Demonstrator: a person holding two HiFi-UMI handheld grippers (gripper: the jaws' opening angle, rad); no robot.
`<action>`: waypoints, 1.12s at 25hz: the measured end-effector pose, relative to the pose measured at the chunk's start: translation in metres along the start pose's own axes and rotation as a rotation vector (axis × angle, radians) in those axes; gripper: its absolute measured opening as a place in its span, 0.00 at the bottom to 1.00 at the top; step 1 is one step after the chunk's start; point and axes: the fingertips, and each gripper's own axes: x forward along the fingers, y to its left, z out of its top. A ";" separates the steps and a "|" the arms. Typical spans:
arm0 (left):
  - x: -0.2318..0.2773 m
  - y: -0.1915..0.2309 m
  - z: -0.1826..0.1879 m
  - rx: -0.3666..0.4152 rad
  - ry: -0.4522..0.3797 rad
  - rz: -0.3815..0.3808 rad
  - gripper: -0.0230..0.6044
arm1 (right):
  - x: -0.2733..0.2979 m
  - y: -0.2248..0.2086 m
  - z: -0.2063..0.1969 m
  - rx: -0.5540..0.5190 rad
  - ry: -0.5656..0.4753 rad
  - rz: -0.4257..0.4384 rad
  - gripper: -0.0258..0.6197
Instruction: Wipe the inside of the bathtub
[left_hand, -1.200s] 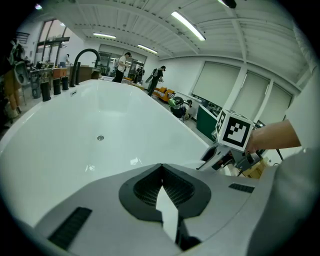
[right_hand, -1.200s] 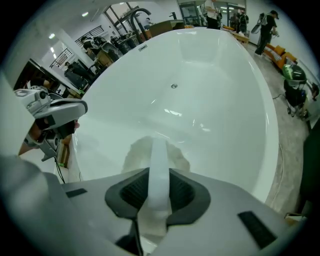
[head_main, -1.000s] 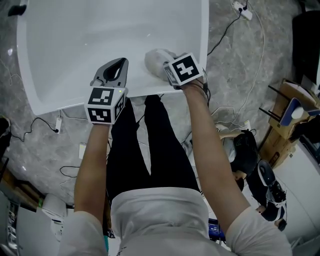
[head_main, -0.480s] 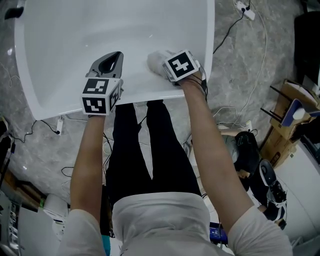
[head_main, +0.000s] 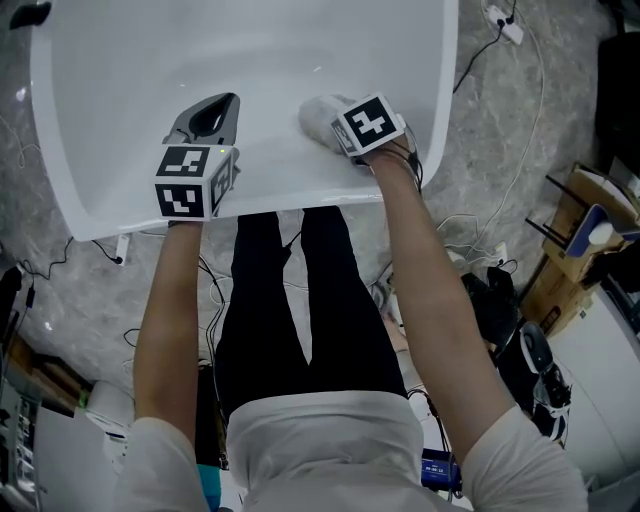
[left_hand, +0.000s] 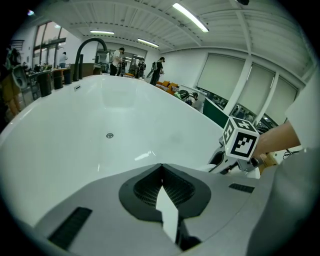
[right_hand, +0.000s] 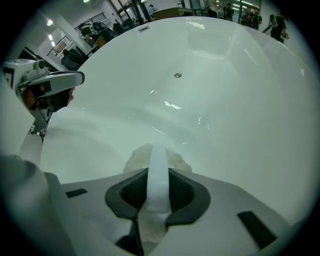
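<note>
Your left hand-held gripper (head_main: 212, 112) hangs over the near rim of the bathtub (head_main: 120, 90), its jaws closed together with nothing between them. To its right, your right hand-held gripper (right_hand: 157, 150) is clamped on a white cloth (head_main: 320, 118), which sits against the tub's inner wall just inside the near rim, toward the right edge.

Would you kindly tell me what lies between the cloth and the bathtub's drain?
Nothing: in the right gripper view, only bare white bathtub surface runs from the cloth to the drain.
</note>
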 end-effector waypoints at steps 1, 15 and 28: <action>-0.001 0.004 -0.001 -0.001 0.002 0.003 0.06 | 0.002 0.004 0.003 -0.011 0.001 0.002 0.19; -0.015 0.059 -0.022 -0.060 0.030 0.062 0.05 | 0.029 0.072 0.052 -0.097 -0.035 0.069 0.19; -0.041 0.112 -0.029 -0.140 0.012 0.113 0.05 | 0.050 0.131 0.093 -0.165 -0.050 0.115 0.19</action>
